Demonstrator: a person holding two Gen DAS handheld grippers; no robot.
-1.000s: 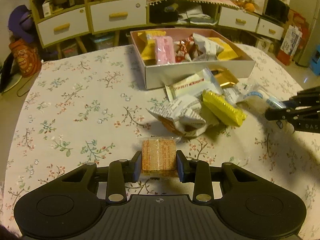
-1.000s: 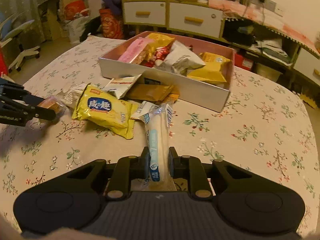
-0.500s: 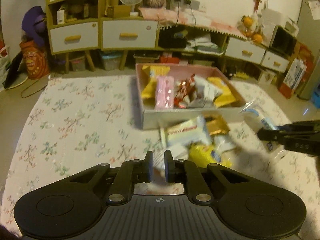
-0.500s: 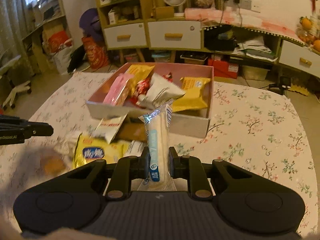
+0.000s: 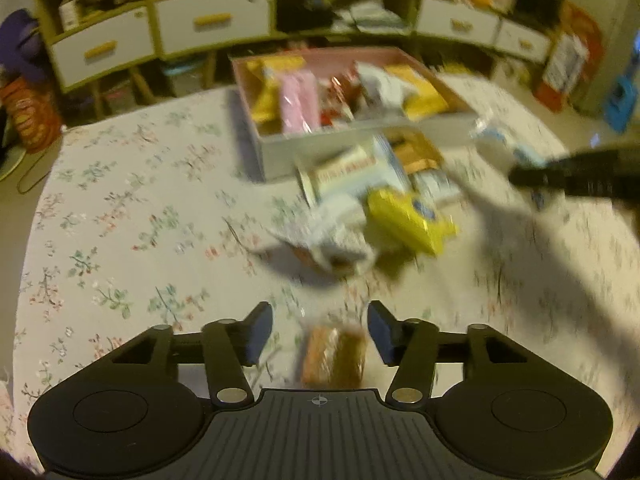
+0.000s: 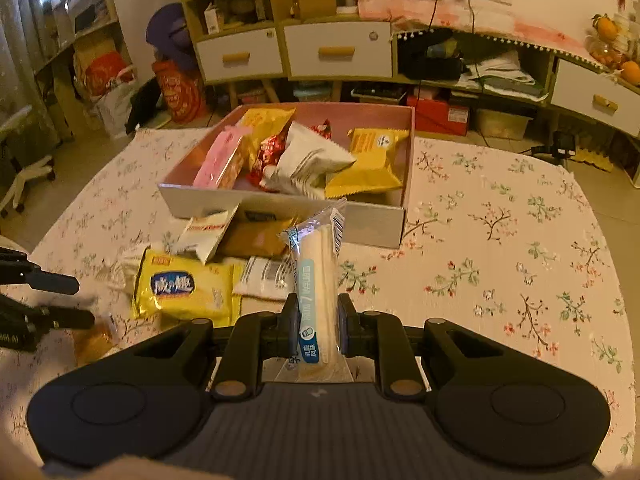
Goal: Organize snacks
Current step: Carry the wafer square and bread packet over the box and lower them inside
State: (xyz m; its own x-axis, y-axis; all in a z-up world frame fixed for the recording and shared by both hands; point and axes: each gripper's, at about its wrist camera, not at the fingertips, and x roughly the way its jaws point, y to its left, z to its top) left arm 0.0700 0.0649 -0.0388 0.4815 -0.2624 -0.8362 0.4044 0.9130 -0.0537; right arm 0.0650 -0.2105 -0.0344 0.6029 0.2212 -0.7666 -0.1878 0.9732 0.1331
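snacks sit in two lots on our floral tablecloth (image 6: 500,240): some inside the box (image 6: 372,220), the rest heaped just in front of its near wall. our right gripper (image 6: 318,326) is clenched on a long clear-wrapped stick (image 6: 316,280), which stands upright between the pads, above the cloth and in front of the box. our left gripper (image 5: 320,330) has just been opening; its jaws stand apart, and the brown cracker pack (image 5: 334,354) lies on the cloth between them, touched by neither pad. that view is blurred. in the heap we see a yellow pack (image 6: 184,288), a white pack (image 6: 208,232) leaning toward the box, and a brown pack (image 6: 256,236) against the wall. a pink pack (image 6: 222,162) and a yellow bag (image 6: 368,160) lie in the box.
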